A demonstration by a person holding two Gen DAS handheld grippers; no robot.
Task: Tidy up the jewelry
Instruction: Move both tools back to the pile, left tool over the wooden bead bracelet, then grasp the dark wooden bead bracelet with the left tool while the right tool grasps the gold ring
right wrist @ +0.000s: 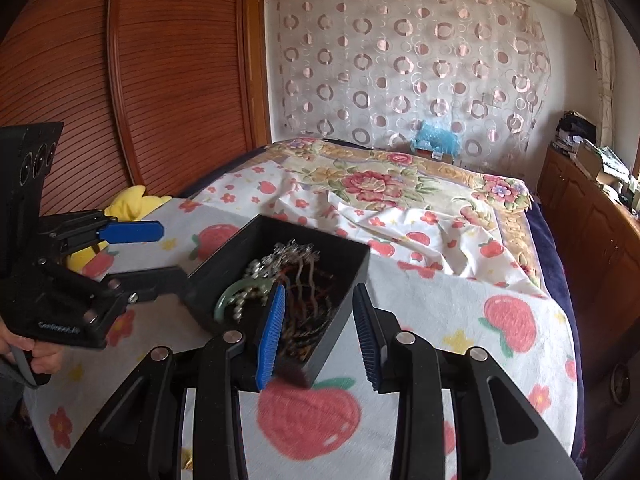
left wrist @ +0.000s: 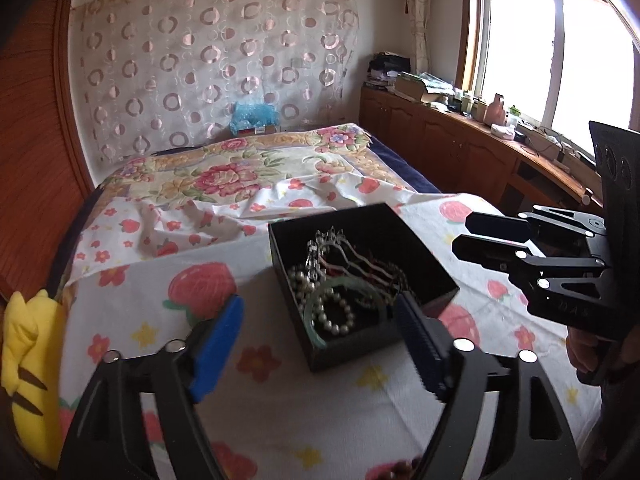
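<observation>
A black open box (left wrist: 430, 266) sits on a strawberry-print cloth and holds a pearl bracelet (left wrist: 338, 312), a green bangle (left wrist: 314, 330), a silver chain and wavy hairpins (left wrist: 360, 258). It also shows in the right wrist view (right wrist: 332, 320). My left gripper (left wrist: 320, 338) is open and empty, its blue pads either side of the box's near corner. My right gripper (right wrist: 318, 334) is open and straddles the box's near right wall, one pad inside the box. The right gripper also shows in the left wrist view (left wrist: 464, 236). The left gripper also shows in the right wrist view (right wrist: 160, 252).
A yellow plush toy (left wrist: 28, 364) lies at the left edge of the bed. A floral quilt (left wrist: 224, 176) covers the far bed. A wooden wardrobe stands left, and a cluttered wooden counter (left wrist: 492, 140) runs under the window at right.
</observation>
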